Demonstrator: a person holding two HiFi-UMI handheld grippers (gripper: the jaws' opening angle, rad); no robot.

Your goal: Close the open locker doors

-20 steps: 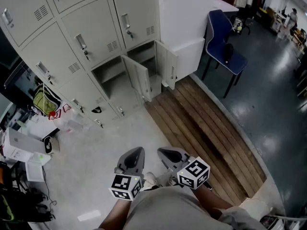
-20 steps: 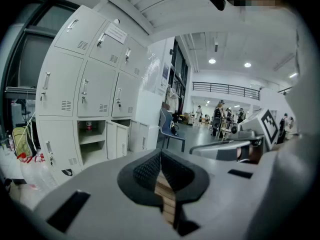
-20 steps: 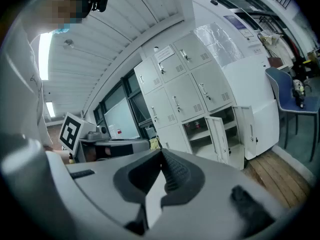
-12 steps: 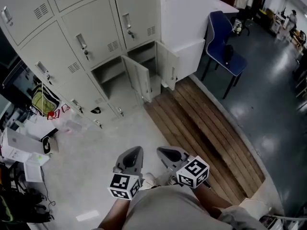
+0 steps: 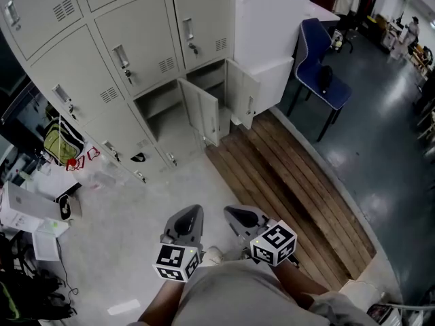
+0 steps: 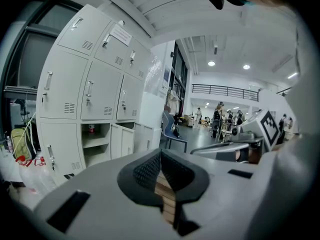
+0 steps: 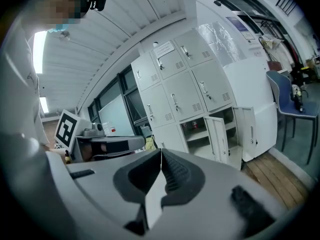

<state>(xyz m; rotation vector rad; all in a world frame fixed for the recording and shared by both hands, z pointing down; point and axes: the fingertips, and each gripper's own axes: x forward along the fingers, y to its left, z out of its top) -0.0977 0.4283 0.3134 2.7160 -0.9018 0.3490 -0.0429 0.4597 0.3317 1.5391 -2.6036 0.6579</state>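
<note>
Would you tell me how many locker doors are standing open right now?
2, both in the bottom row: the middle locker's door and the right-hand locker's door. More could lie beyond the frame.

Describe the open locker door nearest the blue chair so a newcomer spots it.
Find the bank of pale grey metal lockers and look along its bottom row, where two doors hang open. The wanted door is the one at the bank's end, beside the big white cabinet. The other open door stands between the two open compartments.
</note>
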